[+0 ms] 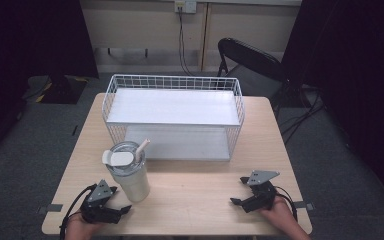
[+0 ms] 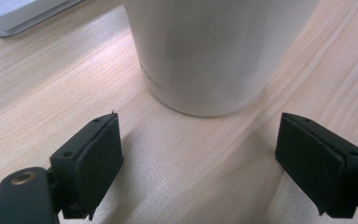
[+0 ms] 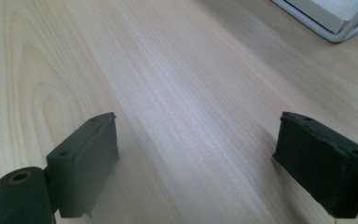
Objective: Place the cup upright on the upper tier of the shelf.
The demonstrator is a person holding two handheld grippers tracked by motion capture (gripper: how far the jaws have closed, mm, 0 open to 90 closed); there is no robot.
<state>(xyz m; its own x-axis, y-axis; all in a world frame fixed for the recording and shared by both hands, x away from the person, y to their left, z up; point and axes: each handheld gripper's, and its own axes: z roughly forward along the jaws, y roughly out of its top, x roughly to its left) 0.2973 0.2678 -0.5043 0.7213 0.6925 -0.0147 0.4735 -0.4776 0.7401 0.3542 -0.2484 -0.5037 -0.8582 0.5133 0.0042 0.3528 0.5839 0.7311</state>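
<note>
A cream tumbler (image 1: 130, 175) with a clear lid and a pale straw stands upright on the wooden table (image 1: 190, 190), front left. My left gripper (image 1: 119, 200) rests on the table just left of and below it, open, with nothing between its jaws. In the left gripper view the tumbler's base (image 2: 209, 56) sits close ahead of the left gripper (image 2: 200, 163), not touching the pads. My right gripper (image 1: 239, 191) lies open at the front right, over bare wood (image 3: 177, 93), and the right gripper (image 3: 196, 163) holds nothing.
A white wire two-tier basket shelf (image 1: 173, 116) stands across the back half of the table; its base corner (image 3: 335, 18) shows ahead of the right jaws. A black folding chair (image 1: 250, 62) stands behind the table. Bare wood lies between the two grippers.
</note>
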